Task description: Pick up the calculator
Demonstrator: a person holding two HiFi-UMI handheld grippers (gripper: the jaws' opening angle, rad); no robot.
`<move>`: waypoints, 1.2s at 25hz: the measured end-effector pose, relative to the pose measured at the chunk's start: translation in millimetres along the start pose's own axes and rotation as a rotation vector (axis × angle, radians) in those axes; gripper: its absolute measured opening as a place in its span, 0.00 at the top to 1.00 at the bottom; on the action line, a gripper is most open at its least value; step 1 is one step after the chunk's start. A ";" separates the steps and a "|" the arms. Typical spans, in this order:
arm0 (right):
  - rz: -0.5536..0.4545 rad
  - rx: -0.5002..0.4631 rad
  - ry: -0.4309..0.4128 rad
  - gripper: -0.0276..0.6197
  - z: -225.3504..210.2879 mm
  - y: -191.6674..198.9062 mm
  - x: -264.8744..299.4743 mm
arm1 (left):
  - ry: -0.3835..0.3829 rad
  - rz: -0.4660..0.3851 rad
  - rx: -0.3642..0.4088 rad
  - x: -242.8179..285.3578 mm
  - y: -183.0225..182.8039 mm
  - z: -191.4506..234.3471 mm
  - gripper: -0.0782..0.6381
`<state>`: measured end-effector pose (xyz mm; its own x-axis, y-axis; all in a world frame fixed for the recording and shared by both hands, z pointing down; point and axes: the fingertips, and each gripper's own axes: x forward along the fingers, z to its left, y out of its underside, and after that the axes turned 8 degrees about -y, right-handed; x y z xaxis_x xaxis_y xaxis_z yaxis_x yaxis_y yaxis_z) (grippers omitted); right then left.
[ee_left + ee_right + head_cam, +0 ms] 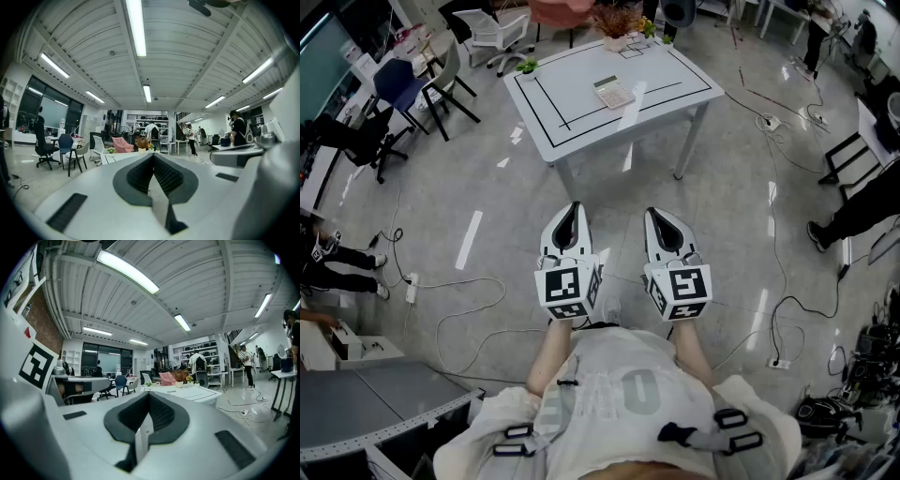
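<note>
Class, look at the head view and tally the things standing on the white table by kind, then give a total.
calculator: 1
potted plants: 3 (a small green plant at the left corner, a brown bushy plant at the far edge, a small green plant beside that one)
Total on the table: 4

I'm looking at a floor (pixel 741 187) that is gleaming like polished concrete and throwing back streaks of light. The table (pixel 581 127) is showing a smooth white top with a faint sheen, and its legs are looking like painted metal. The calculator (pixel 613 91) is reading as pale plastic. The left gripper (pixel 573 210) and right gripper (pixel 655 216) are showing matt white plastic shells, and the pads (pixel 165 174) are looking black, ribbed and rubbery. The person's shirt (pixel 619 394) is hanging as soft cloth. The ceiling (pixel 187 61) is showing ribbed sheet metal.
</note>
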<state>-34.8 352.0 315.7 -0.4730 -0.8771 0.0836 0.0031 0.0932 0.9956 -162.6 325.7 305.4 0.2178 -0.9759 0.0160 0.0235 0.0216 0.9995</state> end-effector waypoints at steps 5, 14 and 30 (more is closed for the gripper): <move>-0.001 0.003 0.009 0.95 -3.3 -0.3 -0.9 | 0.002 -0.006 -0.002 2.7 -3.8 0.8 0.86; 0.024 -0.032 0.043 0.95 -16.5 5.1 8.4 | 0.036 -0.001 -0.001 18.7 0.1 -7.4 0.86; 0.099 -0.142 0.090 0.95 -35.6 12.3 43.8 | 0.023 0.018 -0.101 62.2 24.8 32.9 0.86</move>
<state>-24.1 297.9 333.2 -0.3839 -0.9060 0.1781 0.1727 0.1191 0.9778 -180.6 258.4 332.2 0.2411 -0.9700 0.0325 0.1170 0.0623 0.9912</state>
